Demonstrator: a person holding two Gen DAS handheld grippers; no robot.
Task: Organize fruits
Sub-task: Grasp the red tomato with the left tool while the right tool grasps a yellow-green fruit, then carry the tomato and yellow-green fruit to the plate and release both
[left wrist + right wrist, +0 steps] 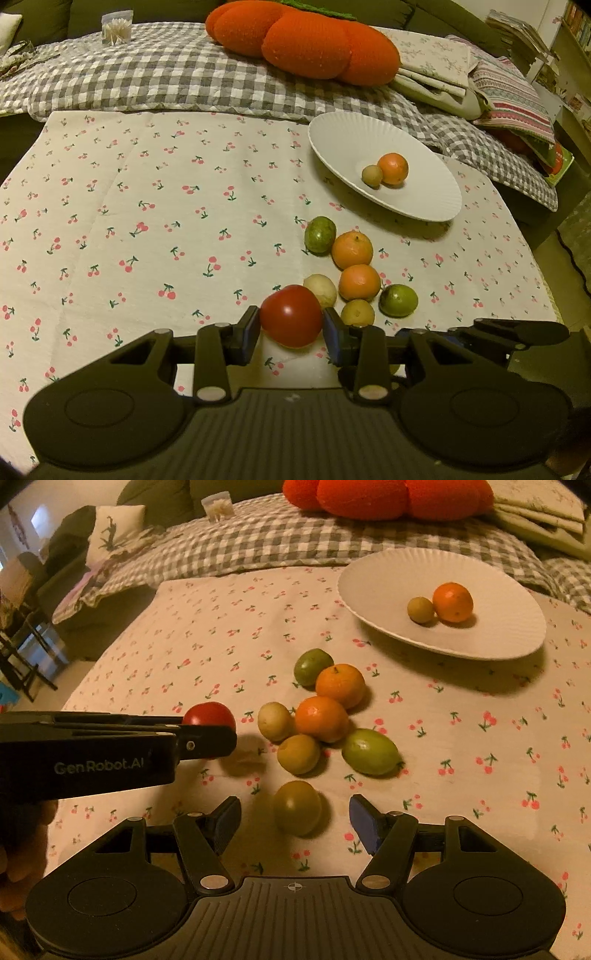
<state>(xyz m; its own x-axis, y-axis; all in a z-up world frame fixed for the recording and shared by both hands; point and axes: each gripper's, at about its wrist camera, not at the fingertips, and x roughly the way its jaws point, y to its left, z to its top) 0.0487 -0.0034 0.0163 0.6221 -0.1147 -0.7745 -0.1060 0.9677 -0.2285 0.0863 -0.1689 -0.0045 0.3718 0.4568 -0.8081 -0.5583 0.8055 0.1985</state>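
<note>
My left gripper (291, 326) is shut on a red tomato (291, 315), also seen in the right wrist view (209, 714), held just above the cloth. My right gripper (293, 816) is open around an olive-green fruit (297, 807) lying on the cloth, its fingers apart from it. A loose cluster lies beyond: two oranges (340, 685) (320, 719), two green fruits (313, 665) (370, 751), a pale fruit (274, 720) and a yellowish fruit (298, 753). A white plate (480, 635) holds one orange (452, 602) and a small brownish fruit (420, 609).
A cherry-print cloth (147, 221) covers the table. Behind it lie a grey checked blanket (155, 81), an orange pumpkin-shaped cushion (306, 40) and folded fabrics (509, 92). A box of cotton swabs (117, 28) stands at the back left. The table's right edge drops off near the floor (569, 251).
</note>
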